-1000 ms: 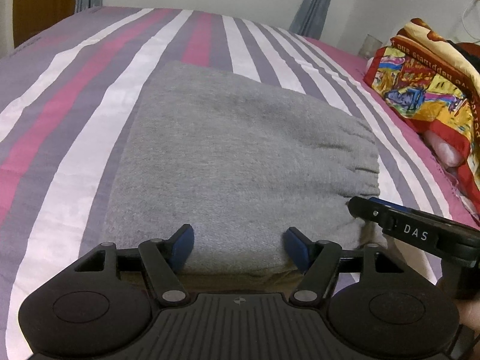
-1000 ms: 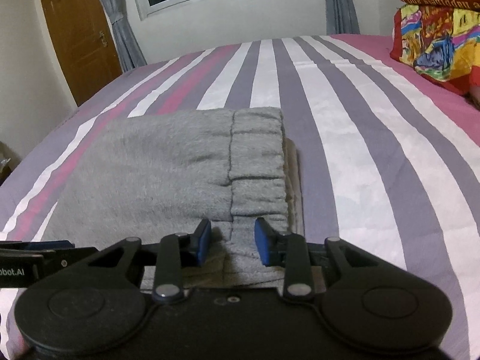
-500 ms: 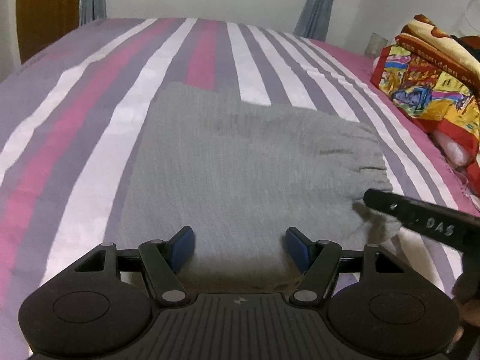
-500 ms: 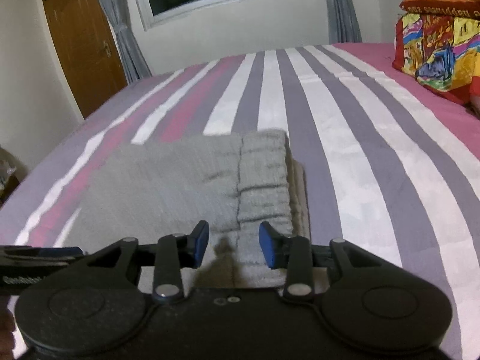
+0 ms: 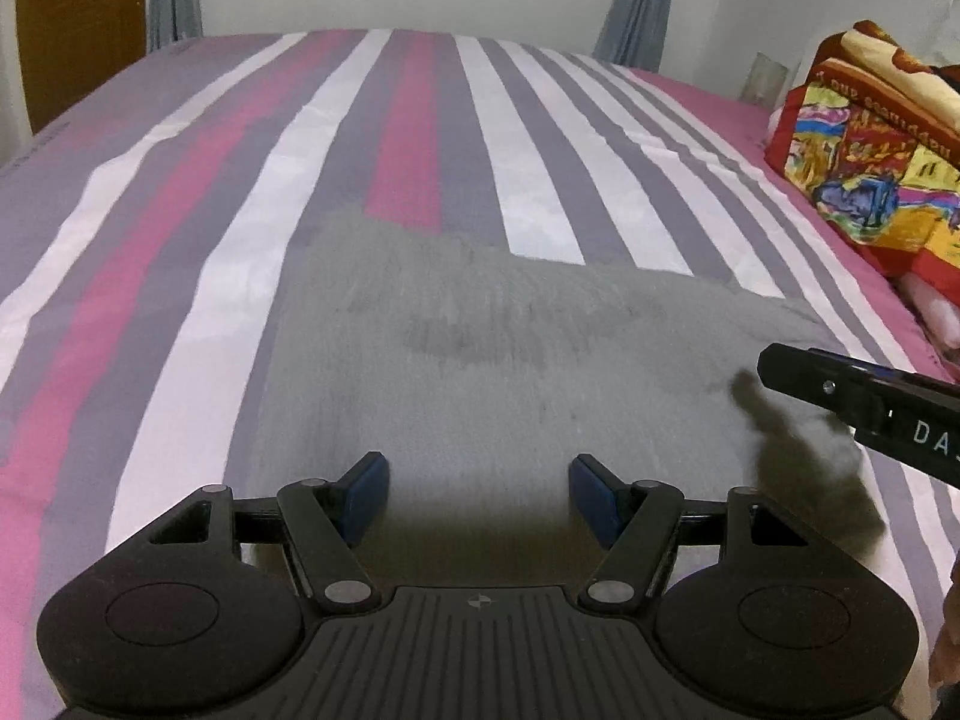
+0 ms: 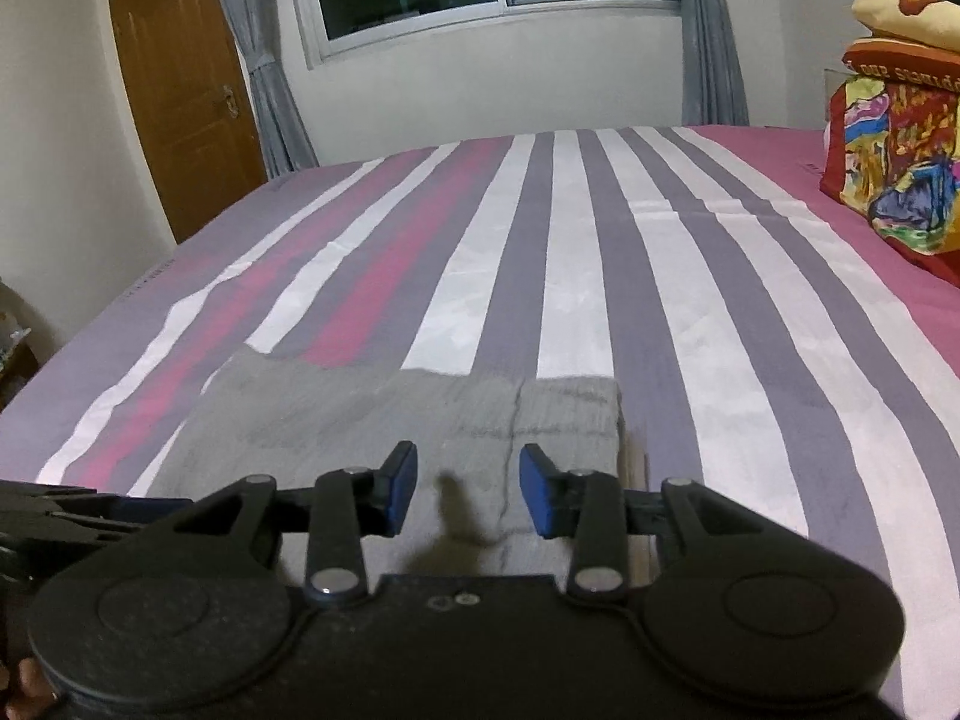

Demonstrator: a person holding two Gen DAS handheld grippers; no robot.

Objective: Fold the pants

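**Folded Pants on Bed, Both Tongs Free**

The folded grey fleece pants [image 5: 510,372] lie flat on my striped pink, white and grey bed [image 5: 252,192]. My left tongs [image 5: 479,495] stand wide, empty. My right tongs [image 6: 468,489], just widened, grip nothing; the pants' waistband lies at 12 o'clock.

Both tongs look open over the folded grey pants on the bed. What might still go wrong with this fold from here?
1. The left tongs and right tongs hang open close above the pants; a dip might snag the top layer.
2. A beige inner layer peeks out beside the waistband, so the stack may be uneven and slump if nudged.
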